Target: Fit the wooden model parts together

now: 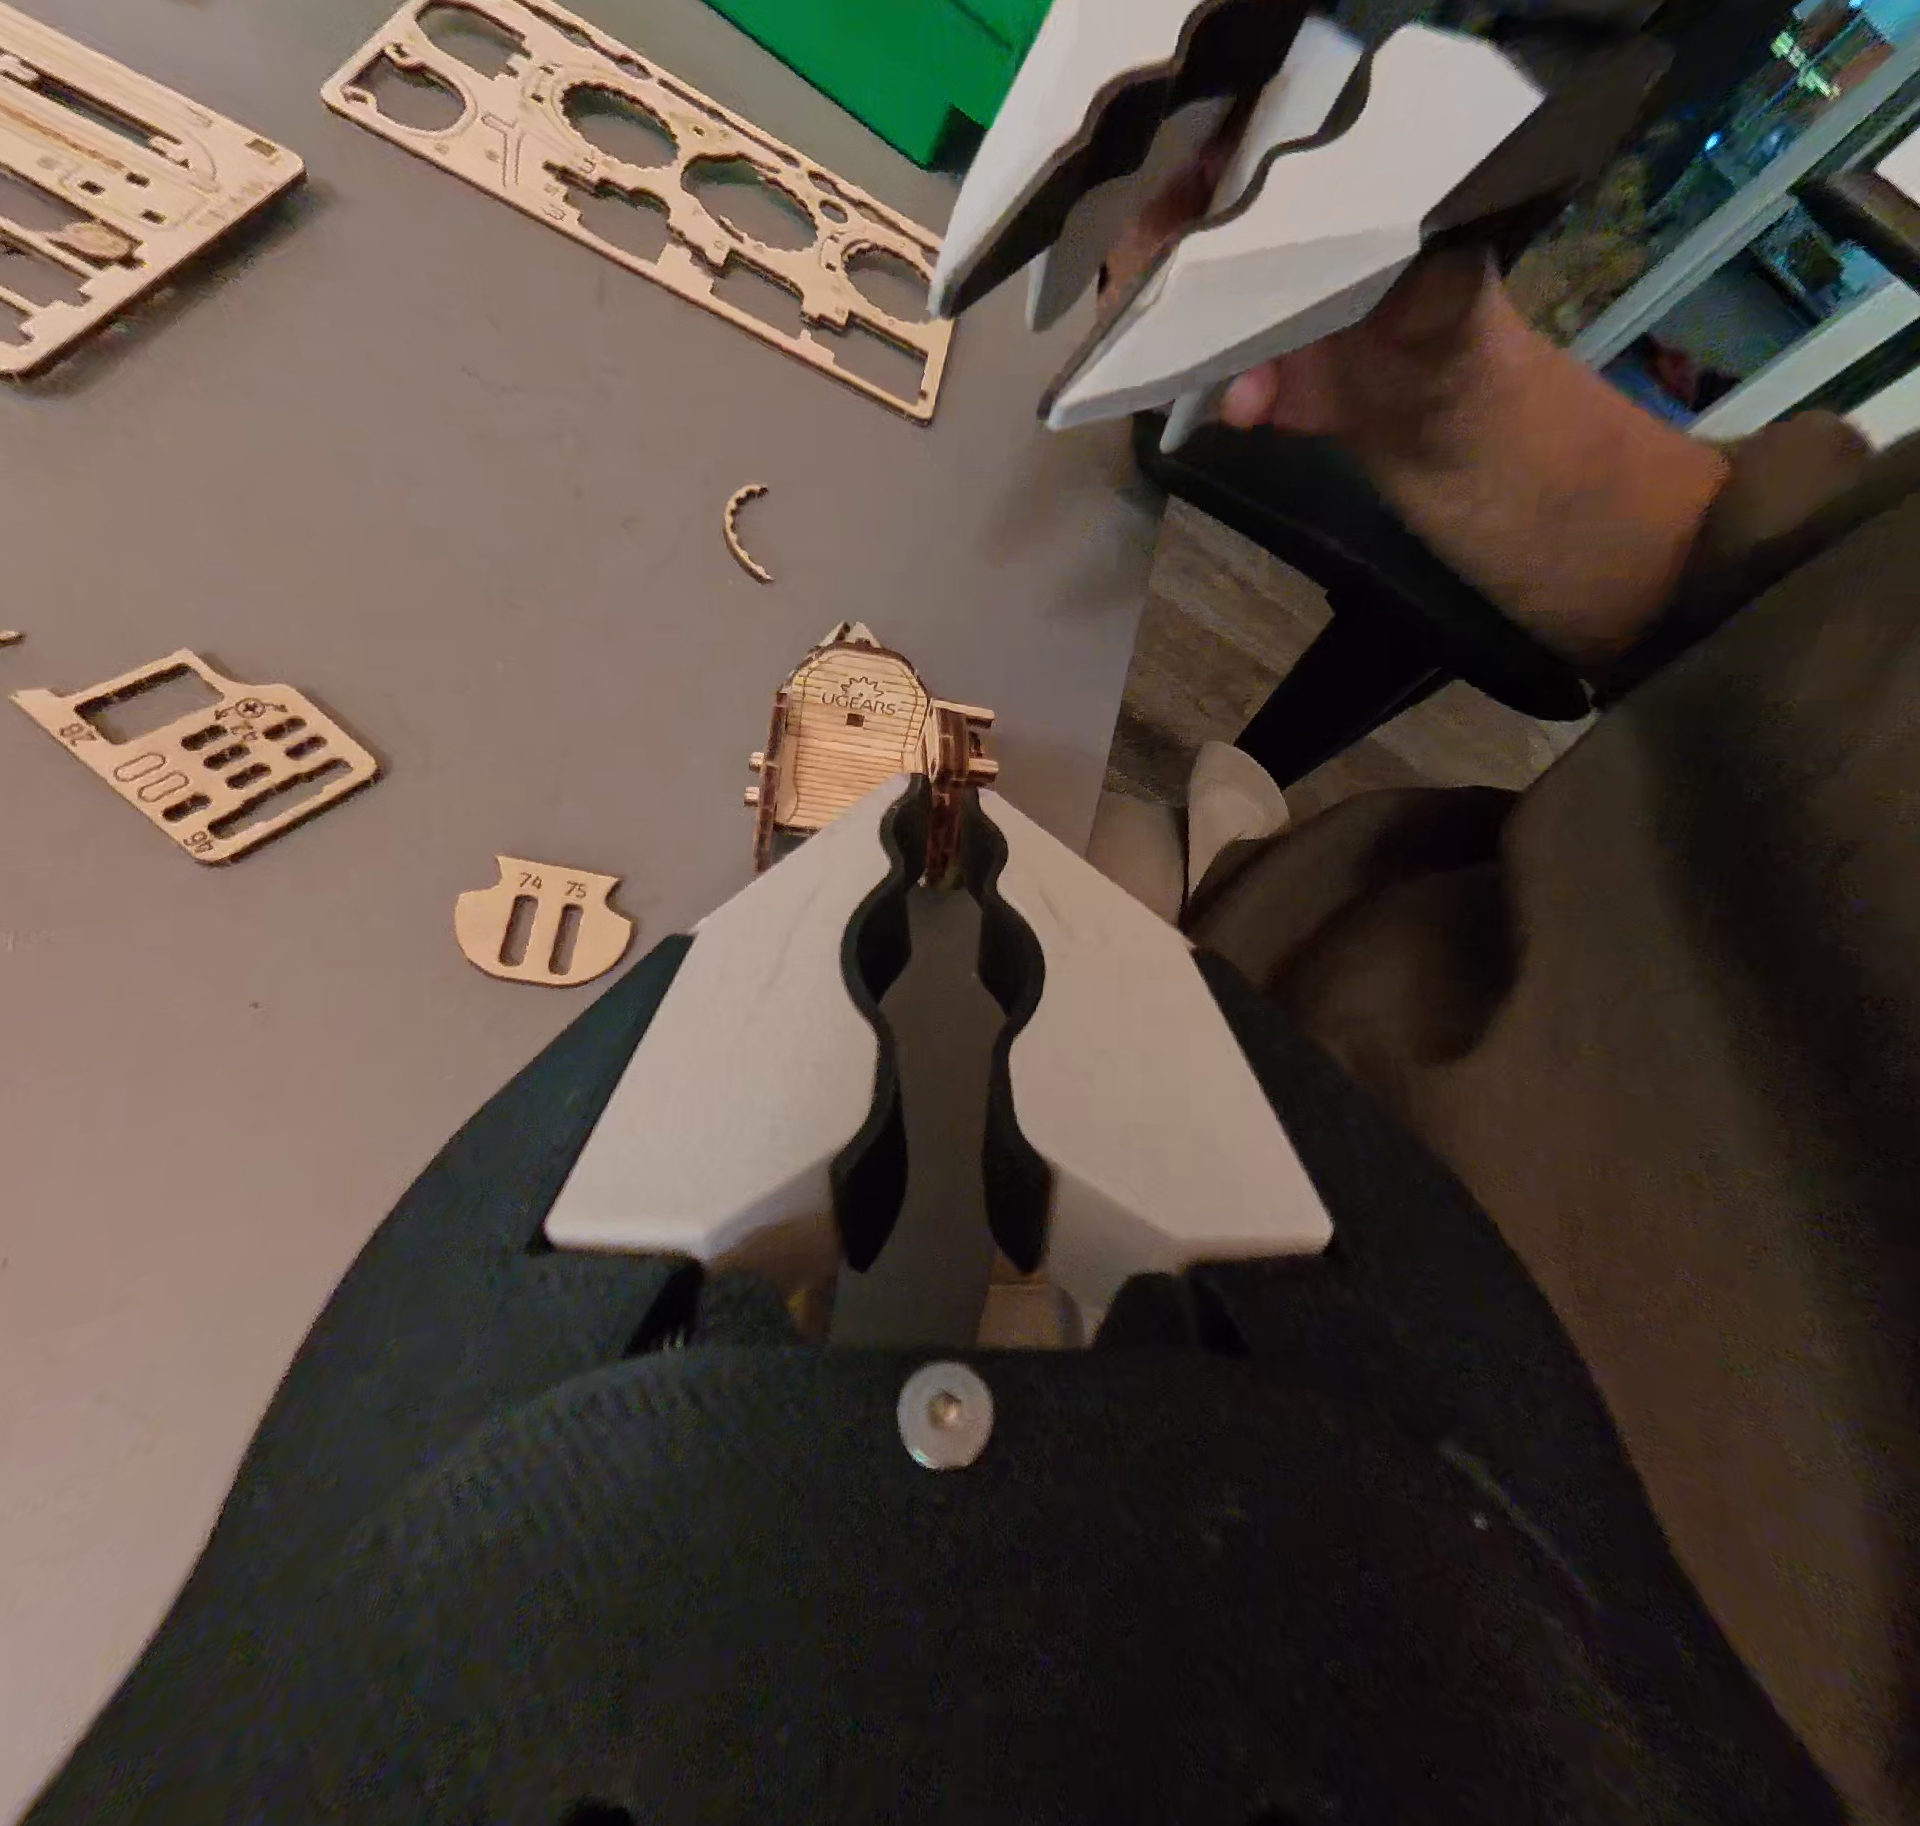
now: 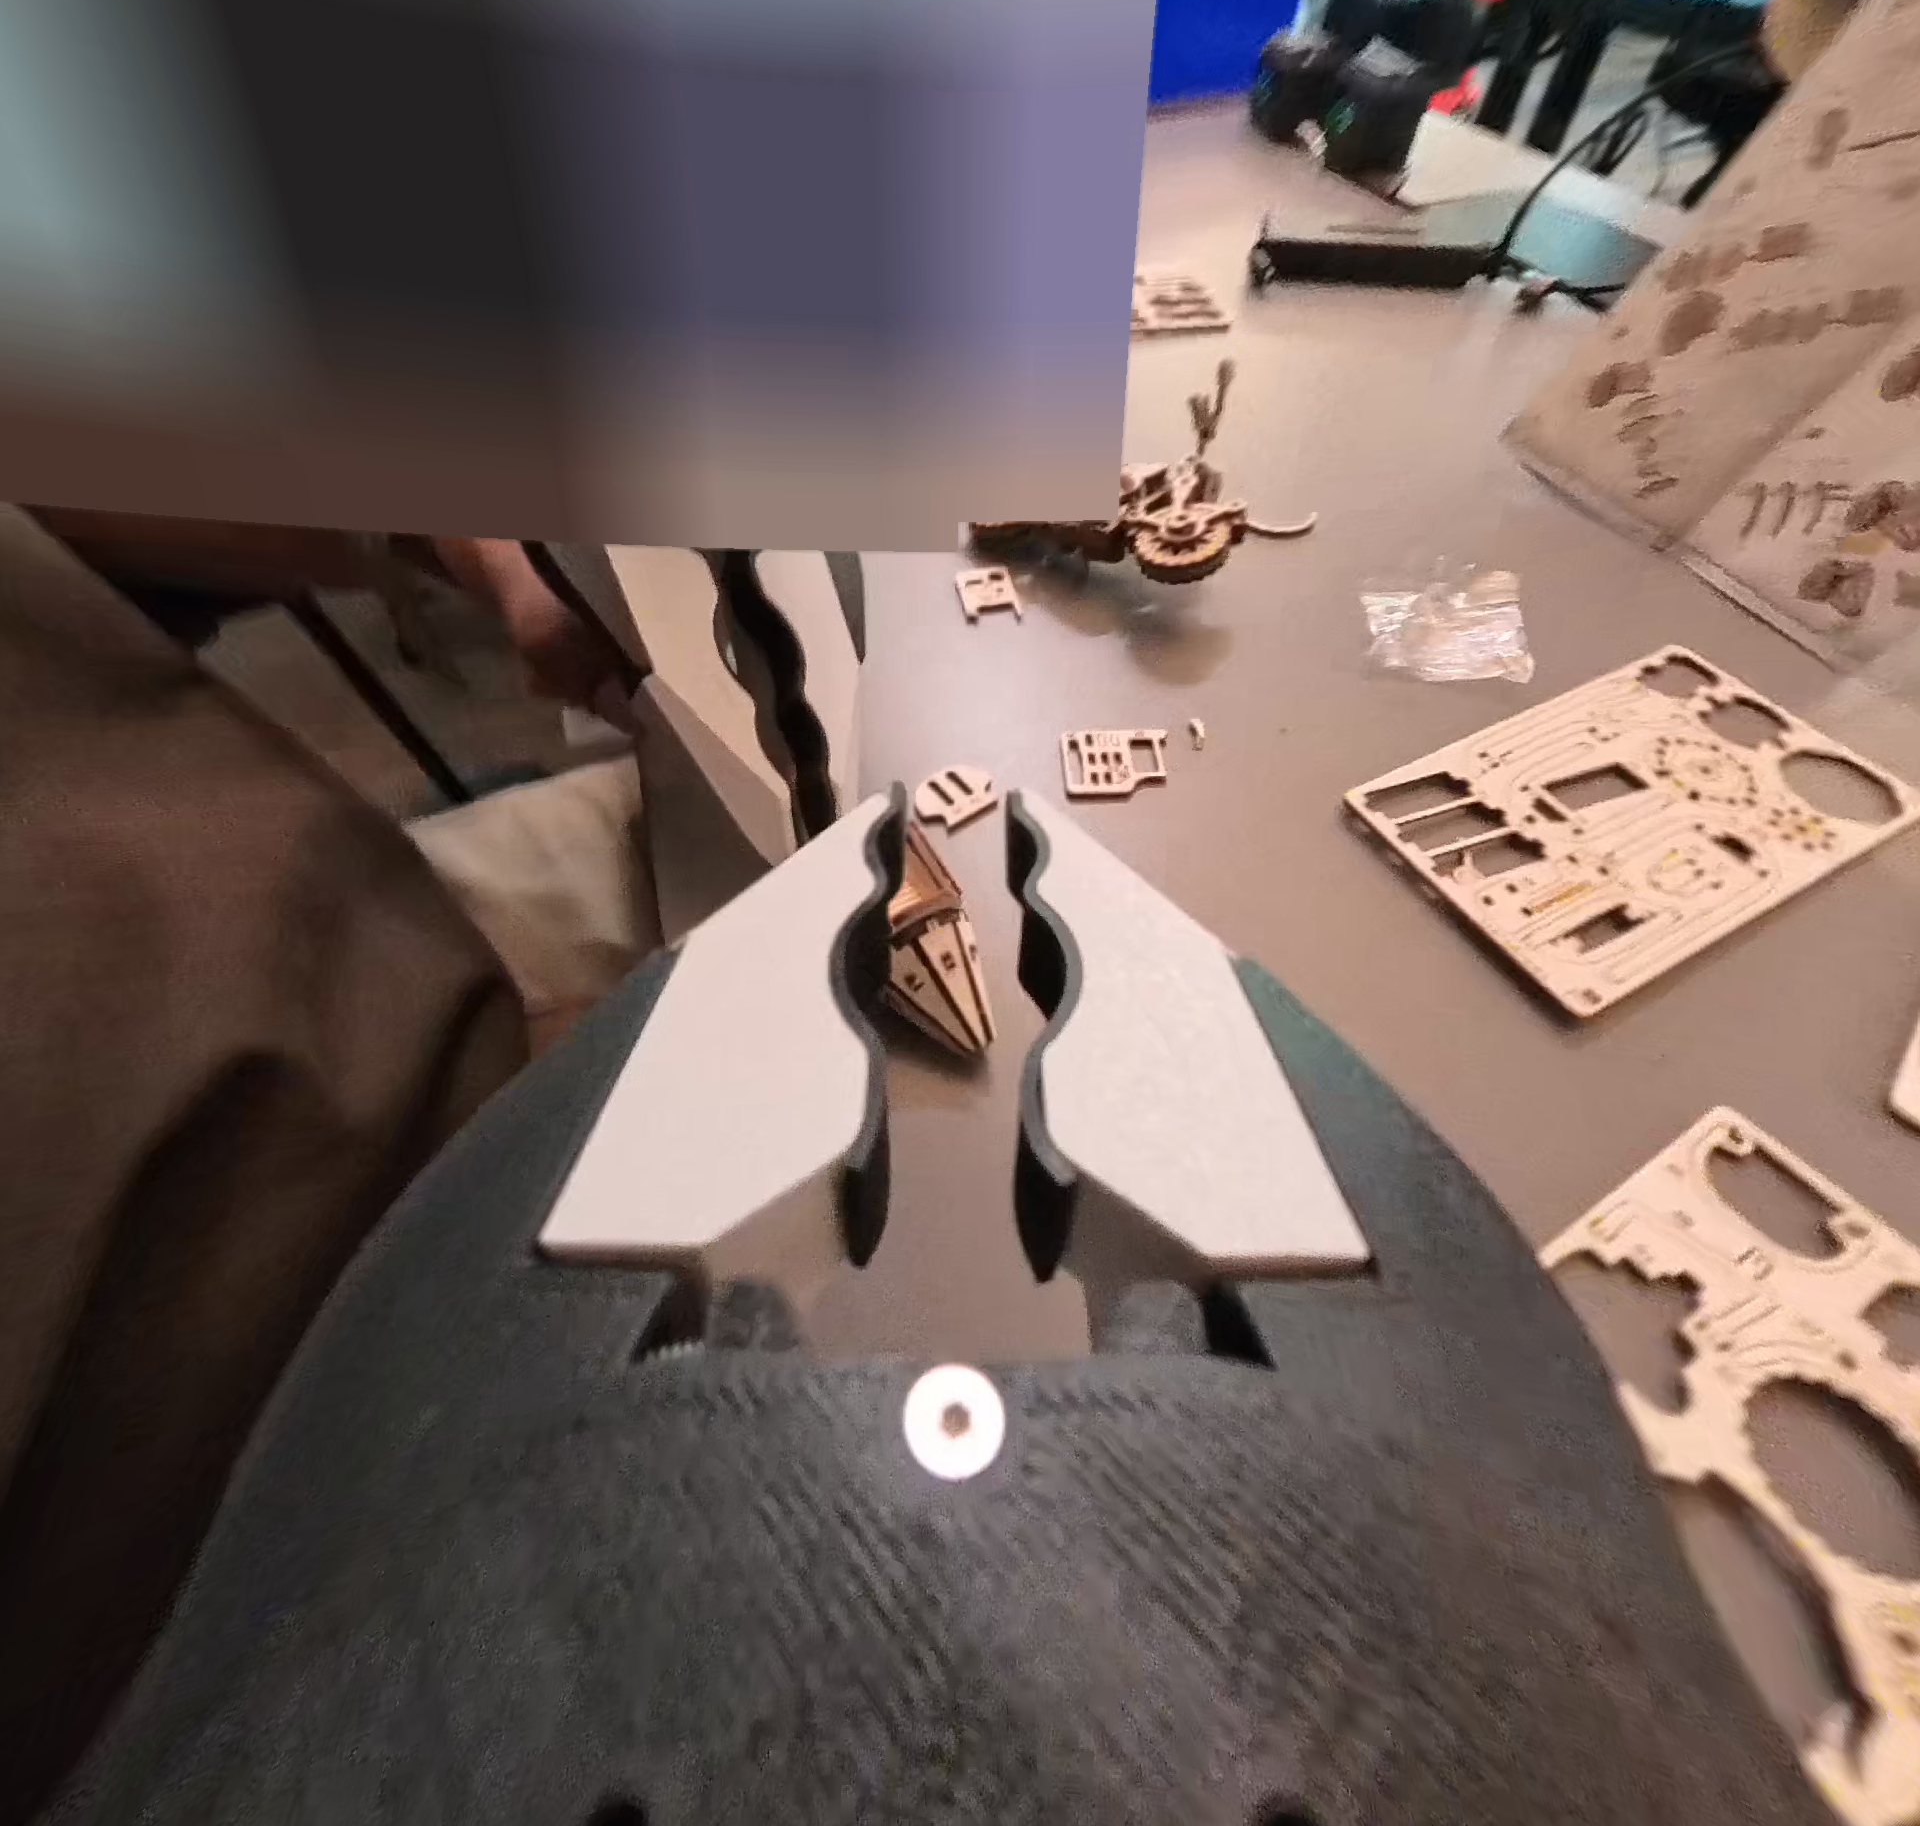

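A small wooden model assembly [image 1: 847, 727], boat-shaped with a slatted top, rests on the grey table [image 1: 416, 529] near its right edge. My left gripper [image 1: 942, 805] is shut on a brown side part of the assembly. My right gripper [image 2: 953, 802] is open and empty, above the table. The assembly [image 2: 935, 955] shows through the gap between its fingers without touching them. In the left wrist view the right gripper [image 1: 997, 358] hangs up and to the right of the assembly, held in a hand. One left gripper finger [image 2: 727, 779] shows in the right wrist view.
Punched-out wooden sheets [image 1: 644, 176] [image 2: 1621, 820] [image 2: 1766, 1413] lie around. Small offcuts [image 1: 545, 919] [image 1: 208, 753] and a curved toothed piece [image 1: 746, 533] lie near the assembly. A green box [image 1: 862, 10] stands behind. A wooden motorcycle model [image 2: 1174, 529] and a plastic bag [image 2: 1444, 623] lie farther off.
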Demonstrator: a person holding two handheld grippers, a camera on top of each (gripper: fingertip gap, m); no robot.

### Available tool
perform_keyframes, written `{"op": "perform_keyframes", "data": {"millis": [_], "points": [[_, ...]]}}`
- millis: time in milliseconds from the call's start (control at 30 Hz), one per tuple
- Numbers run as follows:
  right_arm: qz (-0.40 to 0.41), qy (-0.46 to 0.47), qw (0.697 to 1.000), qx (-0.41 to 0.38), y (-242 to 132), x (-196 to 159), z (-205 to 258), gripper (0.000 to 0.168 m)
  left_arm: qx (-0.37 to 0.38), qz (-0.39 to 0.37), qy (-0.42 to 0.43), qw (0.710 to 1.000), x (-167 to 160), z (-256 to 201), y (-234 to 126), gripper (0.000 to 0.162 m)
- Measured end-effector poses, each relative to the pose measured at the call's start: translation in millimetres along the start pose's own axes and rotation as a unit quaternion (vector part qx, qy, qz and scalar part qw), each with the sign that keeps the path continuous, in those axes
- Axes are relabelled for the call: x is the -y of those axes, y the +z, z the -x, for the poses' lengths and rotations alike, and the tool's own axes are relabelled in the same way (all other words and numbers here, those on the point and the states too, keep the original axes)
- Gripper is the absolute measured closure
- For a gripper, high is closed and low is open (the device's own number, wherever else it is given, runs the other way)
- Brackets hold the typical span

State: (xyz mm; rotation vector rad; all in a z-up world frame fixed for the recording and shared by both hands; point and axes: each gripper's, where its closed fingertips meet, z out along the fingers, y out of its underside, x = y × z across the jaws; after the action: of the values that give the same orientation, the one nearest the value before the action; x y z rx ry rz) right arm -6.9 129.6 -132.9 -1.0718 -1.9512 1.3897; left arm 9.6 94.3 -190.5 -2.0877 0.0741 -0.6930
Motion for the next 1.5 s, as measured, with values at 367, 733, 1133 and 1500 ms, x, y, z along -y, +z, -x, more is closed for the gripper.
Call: {"op": "perform_keyframes", "data": {"millis": [367, 733, 1133, 1500], "points": [[-0.046, 0.078, 0.996, 0.01, -11.9, -6.1, -12.3, 0.149, -0.017, 0.001, -0.052, 0.999, -2.2, 6.7, -4.2, 0.156], [-0.037, 0.068, 0.997, 0.006, -8.6, -10.4, -10.7, 0.148, -0.032, 0.006, -0.065, 0.997, -4.2, 6.8, -7.0, 0.143], [-0.038, 0.074, 0.996, 0.006, -5.4, -12.1, -11.2, 0.146, -0.037, 0.008, -0.058, 0.998, -4.6, 4.1, -6.6, 0.142], [-0.062, 0.098, 0.993, -0.022, -11.1, -6.4, -22.1, 0.134, -0.113, -0.106, -0.114, 0.981, 26.8, 5.2, -32.4, 0.142]]}}
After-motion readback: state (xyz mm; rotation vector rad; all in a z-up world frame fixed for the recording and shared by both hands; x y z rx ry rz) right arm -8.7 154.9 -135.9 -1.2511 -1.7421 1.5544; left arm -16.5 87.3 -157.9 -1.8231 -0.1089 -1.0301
